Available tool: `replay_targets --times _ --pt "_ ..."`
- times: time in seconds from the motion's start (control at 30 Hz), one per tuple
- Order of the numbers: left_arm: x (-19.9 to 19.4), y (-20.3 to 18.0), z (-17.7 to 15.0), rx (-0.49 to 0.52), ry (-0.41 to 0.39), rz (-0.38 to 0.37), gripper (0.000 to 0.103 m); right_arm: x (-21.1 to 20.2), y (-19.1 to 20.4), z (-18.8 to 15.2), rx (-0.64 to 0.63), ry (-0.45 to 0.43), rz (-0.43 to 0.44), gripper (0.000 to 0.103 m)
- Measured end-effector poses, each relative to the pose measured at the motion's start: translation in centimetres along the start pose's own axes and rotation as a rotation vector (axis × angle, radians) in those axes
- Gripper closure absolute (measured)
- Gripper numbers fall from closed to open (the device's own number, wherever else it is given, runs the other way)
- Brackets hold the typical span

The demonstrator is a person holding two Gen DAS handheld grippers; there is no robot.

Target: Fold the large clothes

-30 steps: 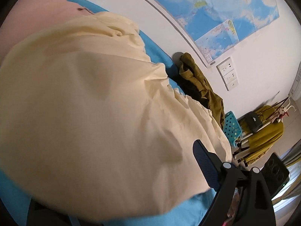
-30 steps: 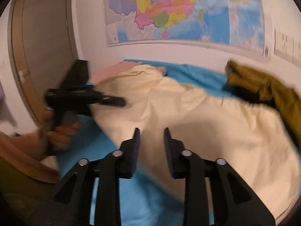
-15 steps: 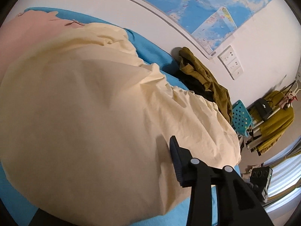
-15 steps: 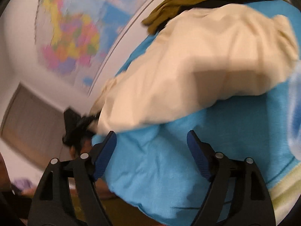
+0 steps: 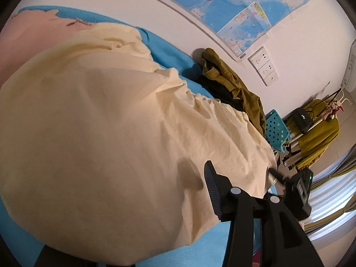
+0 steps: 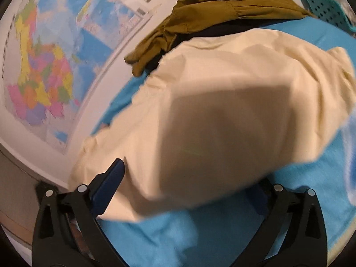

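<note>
Up close, the right gripper (image 6: 191, 178) stands spread wide, its jaws having just been opening. The near edge of the cream garment (image 6: 222, 100) lies between them, and neither pad presses on it. One blue-padded finger (image 6: 111, 182) rests beside the garment's left flank, while the other is partly lost under the blurred hem.

The left gripper (image 5: 178, 164) shows only one finger (image 5: 211, 189), set against the garment's near corner. Its partner is hidden beneath the fabric. These jaws stand at a middling gap, having closed and then opened again slightly. Fabric is draped between them, but whether they pinch it cannot be told.

The cream garment is spread loosely across the middle of the blue-covered bed (image 5: 169, 53), wrinkled along its far side. A pink cloth (image 5: 33, 35) lies at the bed's far left corner. An olive garment (image 5: 233, 82) is heaped along the bed's wall edge, touching the cream one.

Beyond the bed's end stands a teal perforated basket (image 5: 276, 129). A wall map (image 5: 244, 4) and a socket panel (image 5: 263, 66) hang above.
</note>
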State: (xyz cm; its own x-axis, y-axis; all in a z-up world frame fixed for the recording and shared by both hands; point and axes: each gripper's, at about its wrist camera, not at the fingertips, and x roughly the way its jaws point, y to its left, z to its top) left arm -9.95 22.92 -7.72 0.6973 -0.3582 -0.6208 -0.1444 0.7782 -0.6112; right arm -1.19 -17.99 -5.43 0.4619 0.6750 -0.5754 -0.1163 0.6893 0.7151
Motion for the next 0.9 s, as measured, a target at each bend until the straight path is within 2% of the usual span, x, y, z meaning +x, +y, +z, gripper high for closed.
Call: replay_targets --times 0.07,0.1,0.17,0.23,0.43,0.57,0.7,0.77,0.9 --pt "0.4 0.5 -0.1 0.005 0.01 0.009 0.053 -0.2 0.1 0.8 0.008 -0.025 0.059 0.013" --pt "0.6 0.7 -0.1 0.002 0.014 0.024 0.045 -0.4 0.2 1.0 -0.005 -0.036 0.078 0.015" --pt "1.0 1.2 -0.1 -0.009 0.013 0.05 0.039 0.3 0.4 1.5 -0.028 -0.004 0.072 0.015" --pt "1.3 1.3 -0.1 -0.003 0.006 0.063 0.039 1.1 0.3 1.7 -0.045 0.03 0.056 0.015" --pt "2.0 -0.2 0.3 0.069 -0.015 0.182 0.034 2.0 0.4 1.9 -0.075 0.038 0.054 0.016" --pt "2.5 -0.5 0.7 0.084 -0.019 0.225 0.03 2.5 0.6 1.8 -0.101 0.043 0.038 0.021" --pt "3.0 -0.7 0.9 0.087 -0.021 0.238 0.022 3.2 0.3 2.2 -0.097 0.052 0.028 0.036" --pt "3.2 -0.8 1.0 0.097 -0.024 0.25 0.021 3.4 0.2 2.3 -0.093 0.054 0.033 0.039" --pt "3.5 -0.8 1.3 0.094 -0.031 0.235 0.016 4.1 0.5 2.7 -0.111 0.07 0.043 0.038"
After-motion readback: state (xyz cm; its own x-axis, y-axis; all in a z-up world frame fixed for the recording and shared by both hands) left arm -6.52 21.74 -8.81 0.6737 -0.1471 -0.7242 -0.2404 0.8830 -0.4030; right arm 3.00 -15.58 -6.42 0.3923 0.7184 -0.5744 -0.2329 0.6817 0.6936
